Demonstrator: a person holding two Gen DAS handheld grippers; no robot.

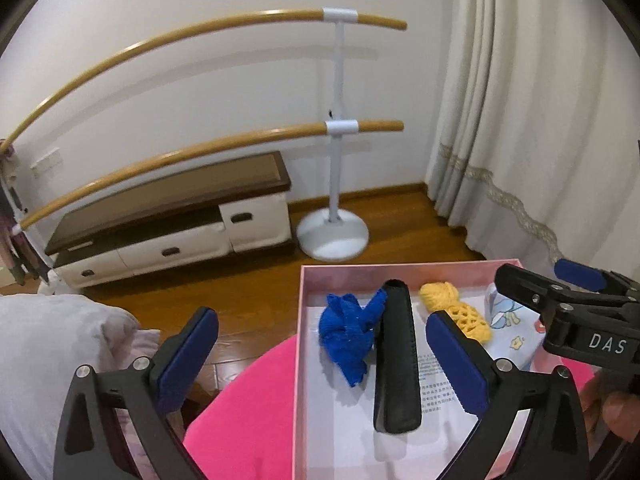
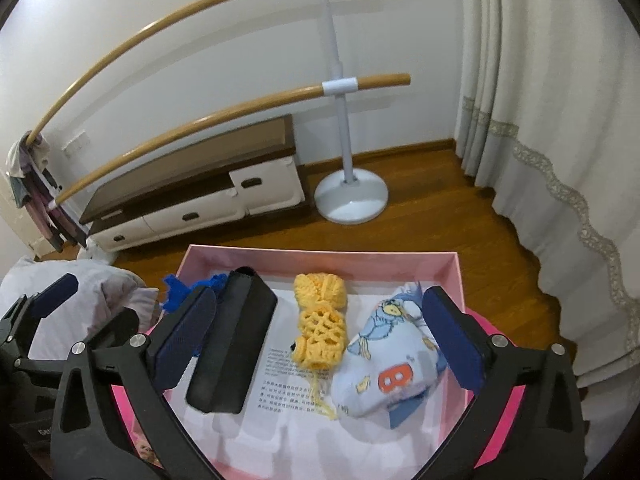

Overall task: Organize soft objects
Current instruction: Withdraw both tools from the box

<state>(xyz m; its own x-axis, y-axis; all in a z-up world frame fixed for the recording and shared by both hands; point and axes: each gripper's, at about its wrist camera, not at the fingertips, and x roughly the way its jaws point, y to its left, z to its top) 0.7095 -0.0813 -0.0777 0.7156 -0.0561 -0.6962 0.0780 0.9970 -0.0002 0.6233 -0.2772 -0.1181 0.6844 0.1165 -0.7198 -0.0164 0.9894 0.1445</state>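
Note:
A pink box (image 1: pixel 302 320) (image 2: pixel 320 251) rests on a bright pink surface (image 1: pixel 248 420). Inside it, from left to right, lie a blue knitted piece (image 1: pixel 346 336) (image 2: pixel 178 288), a black case (image 1: pixel 396 360) (image 2: pixel 232 344), a yellow crochet piece (image 1: pixel 448 300) (image 2: pixel 320 320) and a light blue printed cloth (image 1: pixel 514 332) (image 2: pixel 384 364). My left gripper (image 1: pixel 320 320) (image 2: pixel 88 308) hovers open over the box's left side, its pads touching nothing. Above the box's middle and right, my right gripper (image 2: pixel 320 300) (image 1: pixel 548 280) is open too, and its pads press on nothing.
White paper with print lines the box floor. Pale bedding (image 1: pixel 48 352) lies to the left. Behind are a wooden floor, a low white cabinet (image 1: pixel 172 220), a two-bar stand with a round white base (image 1: pixel 332 236) and a curtain (image 1: pixel 540 120) on the right.

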